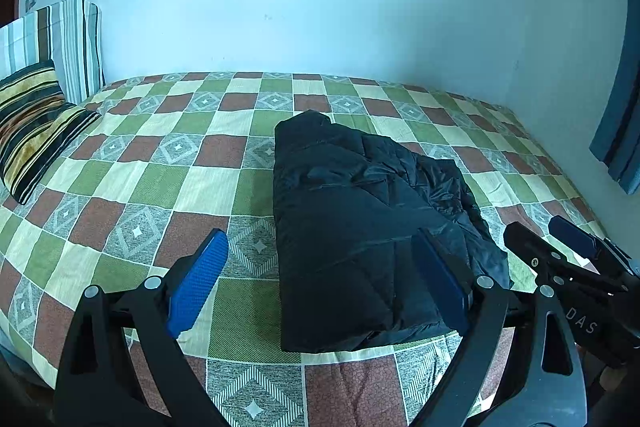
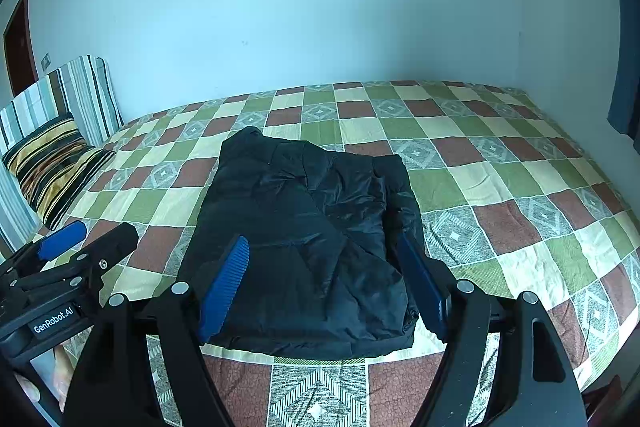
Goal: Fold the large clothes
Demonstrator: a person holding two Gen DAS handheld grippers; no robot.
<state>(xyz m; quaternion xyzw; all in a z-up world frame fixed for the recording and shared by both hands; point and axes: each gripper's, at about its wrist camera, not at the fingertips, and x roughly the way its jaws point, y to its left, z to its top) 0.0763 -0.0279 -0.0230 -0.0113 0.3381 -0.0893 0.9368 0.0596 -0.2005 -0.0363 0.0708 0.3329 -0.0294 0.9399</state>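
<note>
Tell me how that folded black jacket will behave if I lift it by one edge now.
The black jacket looks quilted and puffy, so probably light for its bulk and floppy: lifted by one edge, the folds would likely fall open. Its shell shows a sheen, so it may slide between the pads and over the checked bedsheet. Both the left gripper and right gripper are open.

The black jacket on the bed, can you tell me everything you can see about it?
The black jacket is a puffy, quilted coat with stitched lines and a slightly shiny, smooth-looking shell. It is folded into a thick, roughly rectangular bundle, with wrinkles and one flap crossing its top at a slant. It lies flat on the checkered bedsheet, near the front edge of the bed. Only the sheet touches it: the left gripper and right gripper are both open and hold nothing.
</note>
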